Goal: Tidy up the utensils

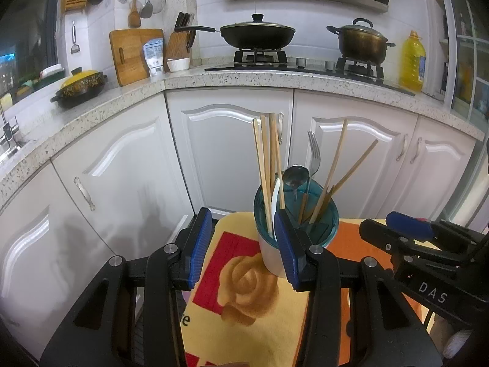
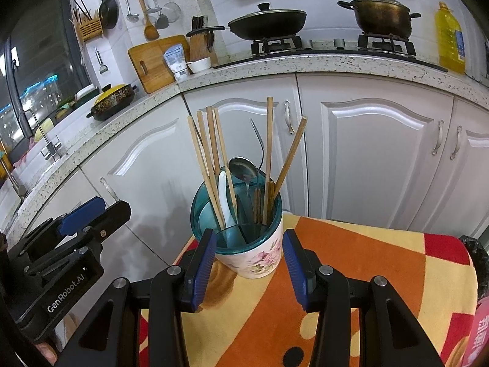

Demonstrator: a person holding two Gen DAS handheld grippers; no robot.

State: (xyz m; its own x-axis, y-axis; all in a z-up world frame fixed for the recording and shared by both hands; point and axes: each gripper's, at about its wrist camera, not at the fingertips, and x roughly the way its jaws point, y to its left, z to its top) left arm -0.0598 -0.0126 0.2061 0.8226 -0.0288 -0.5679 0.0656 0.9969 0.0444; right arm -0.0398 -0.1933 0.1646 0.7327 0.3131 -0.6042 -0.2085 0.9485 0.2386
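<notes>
A floral cup (image 2: 259, 260) with a teal divided insert (image 1: 305, 211) stands on a patterned cloth (image 1: 244, 299). It holds several wooden chopsticks (image 2: 211, 159), a metal spoon (image 1: 295, 176), a fork (image 1: 314, 153) and a white spoon (image 2: 224, 195). My left gripper (image 1: 243, 246) is open and holds nothing; the cup stands just beyond its right finger (image 1: 287, 250). My right gripper (image 2: 248, 264) is open too, with the cup just past its fingertips and framed between them, untouched. Each gripper shows in the other's view: the right gripper (image 1: 409, 229) at the right edge, the left gripper (image 2: 82, 217) at the left.
White cabinet doors (image 1: 232, 146) rise right behind the cloth-covered table (image 2: 351, 244). The speckled countertop (image 1: 275, 78) above carries a lidded wok (image 1: 256, 35), a pot (image 1: 362, 41), an oil bottle (image 1: 412, 61), a cutting board (image 1: 131, 55) and a yellow-lidded casserole (image 1: 81, 87).
</notes>
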